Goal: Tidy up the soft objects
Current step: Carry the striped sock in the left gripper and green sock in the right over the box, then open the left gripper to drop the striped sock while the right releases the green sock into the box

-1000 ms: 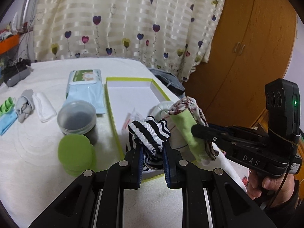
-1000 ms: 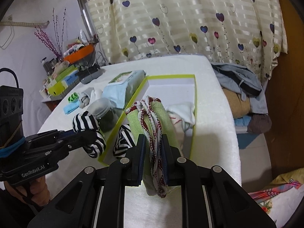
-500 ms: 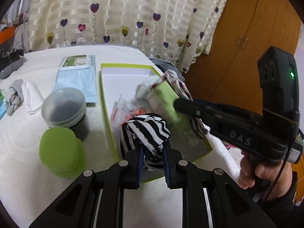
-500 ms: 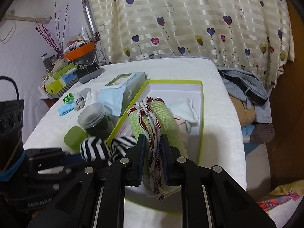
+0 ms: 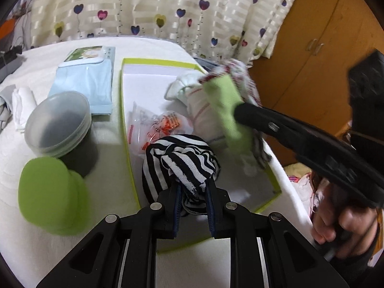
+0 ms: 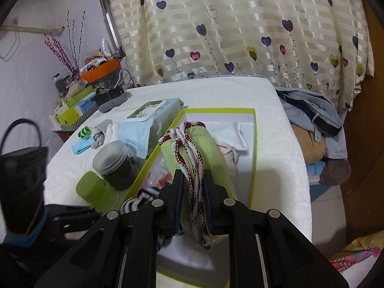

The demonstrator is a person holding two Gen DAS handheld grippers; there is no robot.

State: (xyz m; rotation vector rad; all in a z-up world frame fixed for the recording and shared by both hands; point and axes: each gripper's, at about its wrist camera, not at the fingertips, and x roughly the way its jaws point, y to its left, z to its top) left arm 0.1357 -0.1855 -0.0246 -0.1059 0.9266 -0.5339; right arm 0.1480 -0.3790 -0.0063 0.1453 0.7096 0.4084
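My left gripper [image 5: 193, 187] is shut on a black-and-white striped sock bundle [image 5: 181, 158], held low over the near end of the green-rimmed white box [image 5: 123, 91]. In the right wrist view the striped sock bundle [image 6: 136, 200] peeks out at the box's near left corner. My right gripper [image 6: 194, 175] is shut on a green cloth with red-and-white trim [image 6: 192, 144], hanging over the same box [image 6: 253, 139]. In the left wrist view that green cloth [image 5: 224, 98] sits at the right gripper's tip. A white sock [image 6: 230, 134] and a clear plastic packet [image 5: 156, 124] lie inside the box.
Left of the box stand a lidded dark jar [image 5: 58, 124], a green container [image 5: 49, 192], a blue wipes pack [image 5: 86, 81] and rolled white and grey socks [image 5: 21, 103]. Clothes [image 6: 314, 120] are piled past the table's right edge. A wooden wardrobe [image 5: 312, 36] stands to the right.
The left gripper sank with the striped sock from above the box rim to low inside its near end. The right gripper with the green cloth shifted over the box, then held still.
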